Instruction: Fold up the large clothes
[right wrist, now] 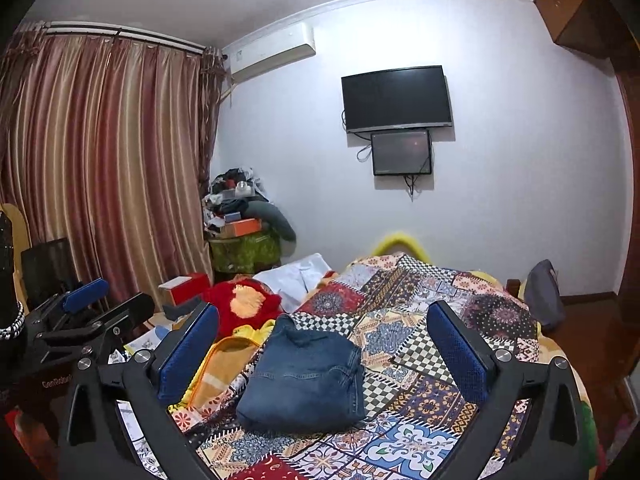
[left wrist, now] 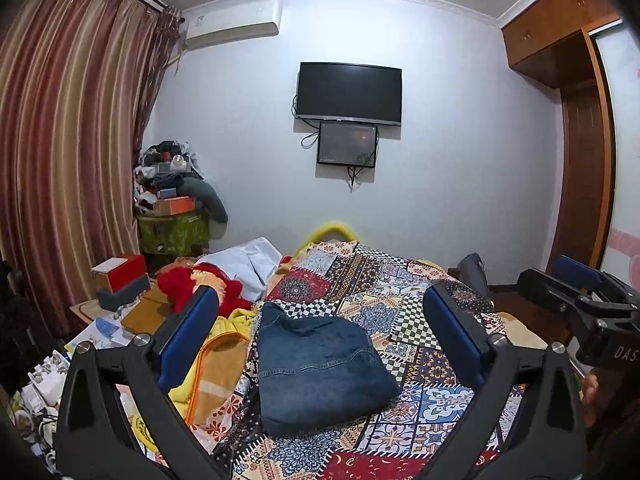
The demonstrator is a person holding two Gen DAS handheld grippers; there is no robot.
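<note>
A folded pair of blue jeans point(left wrist: 320, 368) lies on the patchwork bedspread point(left wrist: 400, 304), also in the right wrist view point(right wrist: 306, 380). My left gripper point(left wrist: 320, 320) is open and empty, held above and short of the jeans. My right gripper point(right wrist: 322, 328) is open and empty too, hovering above the jeans. The right gripper shows at the right edge of the left wrist view point(left wrist: 576, 300). The left gripper shows at the left edge of the right wrist view point(right wrist: 88, 312).
A red garment point(left wrist: 200, 288), a white cloth point(left wrist: 244, 260) and a yellow-orange blanket point(left wrist: 216, 364) lie left of the jeans. A cluttered side table with a red box point(left wrist: 120, 272) stands at the left. A wardrobe point(left wrist: 576, 120) is at the right.
</note>
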